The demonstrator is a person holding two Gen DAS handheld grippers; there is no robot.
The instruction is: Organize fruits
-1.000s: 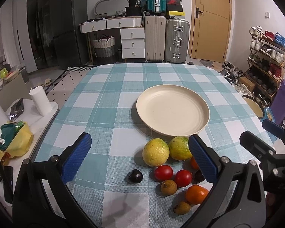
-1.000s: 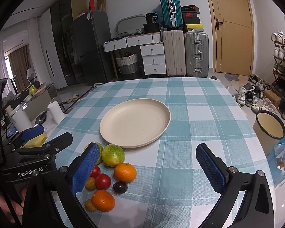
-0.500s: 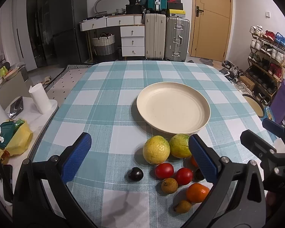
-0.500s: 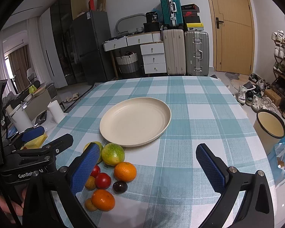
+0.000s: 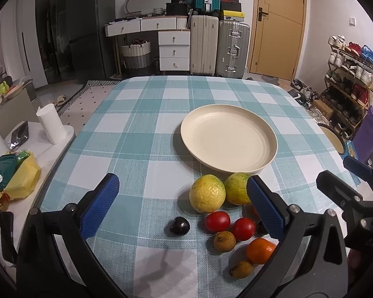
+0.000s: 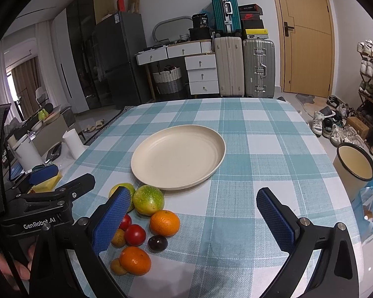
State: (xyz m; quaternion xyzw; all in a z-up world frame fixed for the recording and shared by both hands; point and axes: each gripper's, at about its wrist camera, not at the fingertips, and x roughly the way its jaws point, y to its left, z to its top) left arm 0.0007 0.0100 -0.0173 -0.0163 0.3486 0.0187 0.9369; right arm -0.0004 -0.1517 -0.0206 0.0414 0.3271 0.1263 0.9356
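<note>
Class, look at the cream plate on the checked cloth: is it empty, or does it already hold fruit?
Empty. The plate shows only its bare cream surface in both views; all the fruits lie on the cloth beside its near rim.

A table under a teal-and-white checked cloth [image 5: 141,134] carries a cream plate [image 5: 228,136] toward the far right and, just near of it, a cluster of fruit: two yellow-green fruits [image 5: 207,197], tomatoes [image 5: 217,221], oranges [image 6: 164,222], dark plums [image 5: 179,226] and small brown fruits [image 5: 224,241].
</note>
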